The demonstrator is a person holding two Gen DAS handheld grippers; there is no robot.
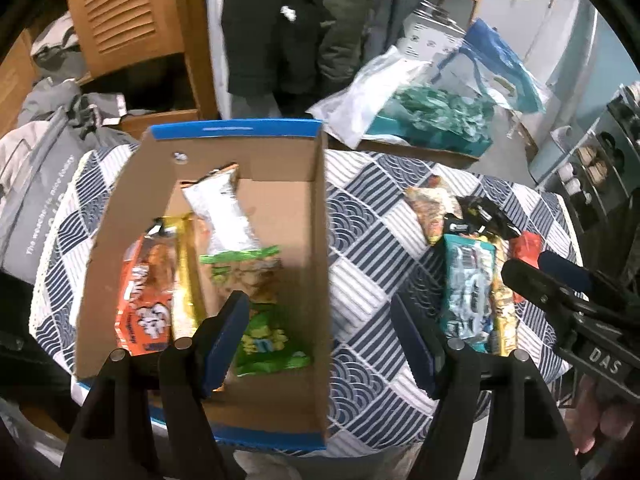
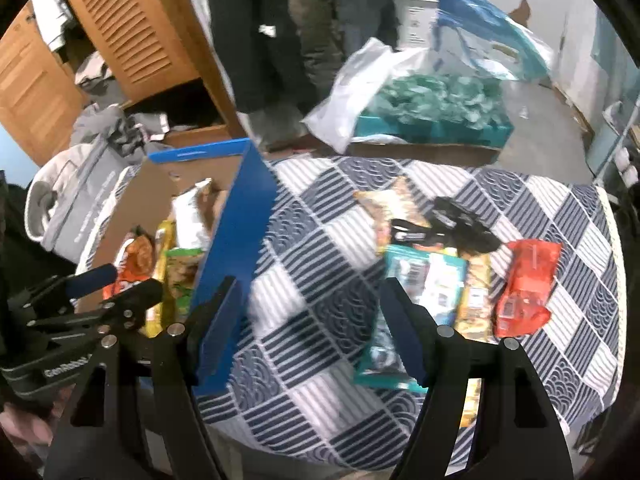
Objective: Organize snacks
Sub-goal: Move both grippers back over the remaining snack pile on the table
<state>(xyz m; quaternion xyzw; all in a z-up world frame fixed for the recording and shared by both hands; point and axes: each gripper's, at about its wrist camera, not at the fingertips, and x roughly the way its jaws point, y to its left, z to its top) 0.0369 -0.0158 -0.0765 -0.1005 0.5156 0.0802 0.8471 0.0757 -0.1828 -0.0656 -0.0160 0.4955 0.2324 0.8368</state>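
Observation:
An open cardboard box (image 1: pixel 120 216) with a blue rim sits on the table. It holds an orange pack (image 1: pixel 140 300), a gold bar (image 1: pixel 186 280), a silver pack (image 1: pixel 220 212) and green packs (image 1: pixel 268 344). My left gripper (image 1: pixel 320 336) hangs open over the box's near right side, nothing between its fingers. Loose snacks lie to the right: a teal pack (image 2: pixel 424 280), a yellow bar (image 2: pixel 476 300), a red pack (image 2: pixel 524 292), a black pack (image 2: pixel 460 228) and a patterned pack (image 2: pixel 392 204). My right gripper (image 2: pixel 308 324) is open and empty above the cloth, between the box (image 2: pixel 236 240) and the teal pack.
The round table wears a blue and white patterned cloth (image 2: pixel 320 380). Behind it on the floor stands a teal box (image 2: pixel 432 128) with plastic bags. A louvred wooden cabinet (image 1: pixel 128 12) and grey bags (image 1: pixel 44 184) are at the left. Dark clothing (image 1: pixel 260 28) hangs behind.

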